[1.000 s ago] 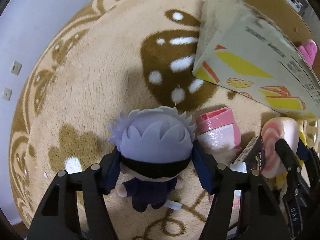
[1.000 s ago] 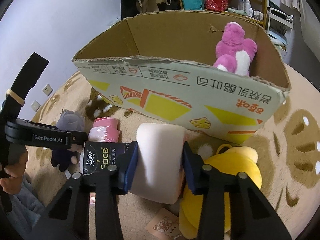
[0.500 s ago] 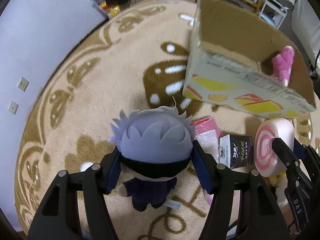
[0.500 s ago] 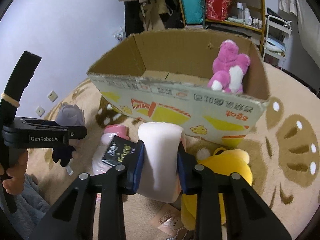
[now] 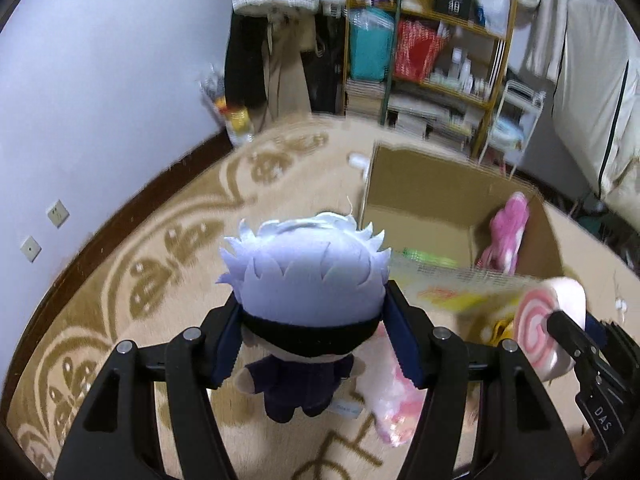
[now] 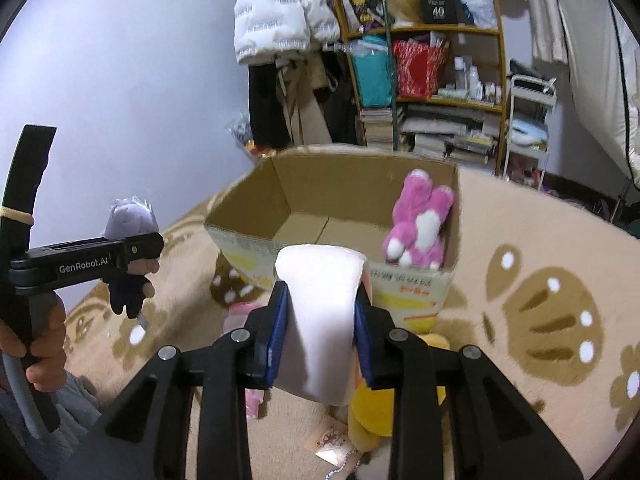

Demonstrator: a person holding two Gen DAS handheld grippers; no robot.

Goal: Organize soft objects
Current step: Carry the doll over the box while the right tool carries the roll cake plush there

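There are two grippers: the left gripper (image 5: pixel 316 344) and the right gripper (image 6: pixel 320 332). One cardboard box (image 6: pixel 304 188) stands on one patterned rug (image 6: pixel 540 240). Soft toys number four: one pale-haired doll (image 5: pixel 308 276), one pink swirl cushion (image 6: pixel 320 312), one pink plush rabbit (image 6: pixel 420 224) and one yellow plush (image 6: pixel 380 412). One pink wrapped pack (image 5: pixel 392 404) lies on the rug.

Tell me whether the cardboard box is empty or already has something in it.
Not empty. The cardboard box is open-topped, and a pink plush leans in its right corner; the rest of the visible floor is bare.
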